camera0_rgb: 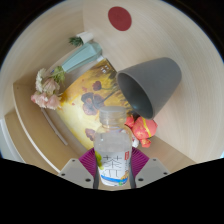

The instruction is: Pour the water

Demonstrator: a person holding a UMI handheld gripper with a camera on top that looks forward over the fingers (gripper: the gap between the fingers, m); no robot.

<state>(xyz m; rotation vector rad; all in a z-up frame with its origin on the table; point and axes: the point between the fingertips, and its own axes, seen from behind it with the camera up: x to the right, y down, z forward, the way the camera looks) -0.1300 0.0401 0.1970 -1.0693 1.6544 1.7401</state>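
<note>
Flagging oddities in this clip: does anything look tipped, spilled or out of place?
The grey cup is tilted, mouth facing the clear bottle that the hand-held gripper holds between its fingers. No spilled water shows on the wooden table.

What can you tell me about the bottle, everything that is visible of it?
The bottle is clear plastic, with a white and blue label on its lower body and a narrow neck that seems to have no cap. It stands between the two fingers of the gripper, which press on it from both sides. Its neck points at the mouth of the grey cup, which is tilted toward it. Its base is hidden.
</note>
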